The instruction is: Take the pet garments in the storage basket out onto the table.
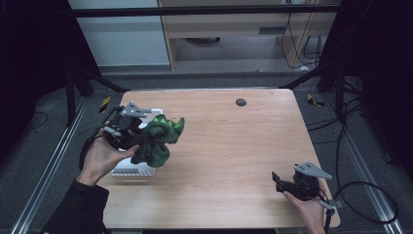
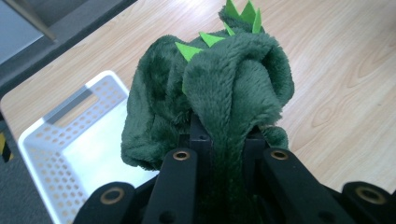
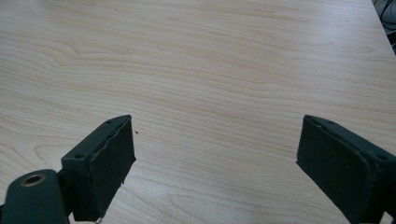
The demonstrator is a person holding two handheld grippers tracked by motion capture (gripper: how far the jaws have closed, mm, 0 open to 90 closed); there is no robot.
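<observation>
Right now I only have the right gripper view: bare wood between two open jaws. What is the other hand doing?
Observer: The left gripper is shut on a green plush toy, held off the table.
Operator: Anything under it?
Observer: A white perforated basket sits below and beside the toy, at the table's left edge.
Operator: Is my gripper near that?
Observer: No, the right gripper is at the near right corner, well apart from the toy and basket.
</observation>
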